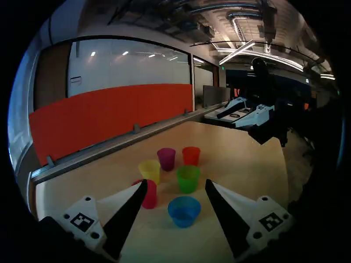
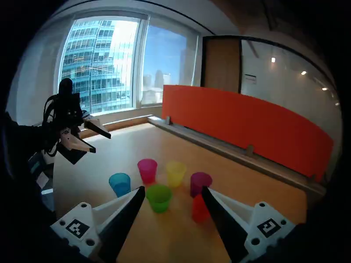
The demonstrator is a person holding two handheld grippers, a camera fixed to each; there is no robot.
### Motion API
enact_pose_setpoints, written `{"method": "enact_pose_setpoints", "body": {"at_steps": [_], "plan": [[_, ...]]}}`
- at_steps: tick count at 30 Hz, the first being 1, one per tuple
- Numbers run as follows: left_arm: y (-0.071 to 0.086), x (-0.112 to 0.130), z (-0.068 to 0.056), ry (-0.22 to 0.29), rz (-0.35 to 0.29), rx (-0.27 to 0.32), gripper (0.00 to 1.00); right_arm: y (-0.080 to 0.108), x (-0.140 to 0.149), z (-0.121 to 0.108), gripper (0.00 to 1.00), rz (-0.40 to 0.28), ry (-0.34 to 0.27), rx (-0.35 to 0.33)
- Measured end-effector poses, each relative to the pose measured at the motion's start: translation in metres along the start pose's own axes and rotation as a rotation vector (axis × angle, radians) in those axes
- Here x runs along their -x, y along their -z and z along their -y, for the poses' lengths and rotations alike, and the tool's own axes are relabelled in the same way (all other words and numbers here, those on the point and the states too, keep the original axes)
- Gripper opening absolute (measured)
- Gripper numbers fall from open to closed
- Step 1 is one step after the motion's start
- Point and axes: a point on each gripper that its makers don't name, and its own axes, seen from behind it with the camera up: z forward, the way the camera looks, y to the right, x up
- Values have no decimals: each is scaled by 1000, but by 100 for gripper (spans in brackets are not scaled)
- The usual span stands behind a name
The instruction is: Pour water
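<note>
Left side: the left gripper (image 1: 175, 182) is held above the table (image 1: 245, 166) with its fingers spread; nothing is pinched.
Right side: the right gripper (image 2: 172, 189) is likewise held spread and empty, aimed at the same cluster from the opposite side.
Cups: six are crowded together. In the left gripper view the blue cup (image 1: 184, 211) is found at 6 o'clock of the cluster, nearest the fingers. The green cup (image 1: 188, 178) is at the centre, the pink cup (image 1: 150, 195) at 8 o'clock, partly hidden behind a finger. The yellow cup (image 1: 149, 170) is at 10, the purple cup (image 1: 166, 158) at 12 and the orange cup (image 1: 191, 155) at 1 o'clock.
Water: which cup is filled cannot be told.
Risk, crowding: the gaps between cups look narrow — a neighbour is likely to be nudged or tipped when spread fingers are lowered around any inner cup.
Risk, grip: the cups look thin and light. If one is squeezed hard, water may be forced over the rim; if held loosely, it may be lost during the tilt.
Risk, pour: an unheld receiving cup could be knocked over by the pouring rim, or the stream could be sent onto the table.
Risk, tools: with both approaching one cluster, the fingers could be clashed.
</note>
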Motion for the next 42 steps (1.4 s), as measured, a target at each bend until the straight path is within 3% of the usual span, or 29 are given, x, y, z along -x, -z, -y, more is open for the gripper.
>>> {"method": "enact_pose_setpoints", "body": {"at_steps": [21,35,42], "plan": [[-24,60,-13,-16,128,58,98,-37,42,-1,100,89,16,-25],[-31,92,-23,-44,212,81,98,-50,48,5,100,105,31,-39],[-38,107,-22,-38,263,81,98,-55,50,7,100,107,34,-48]]}}
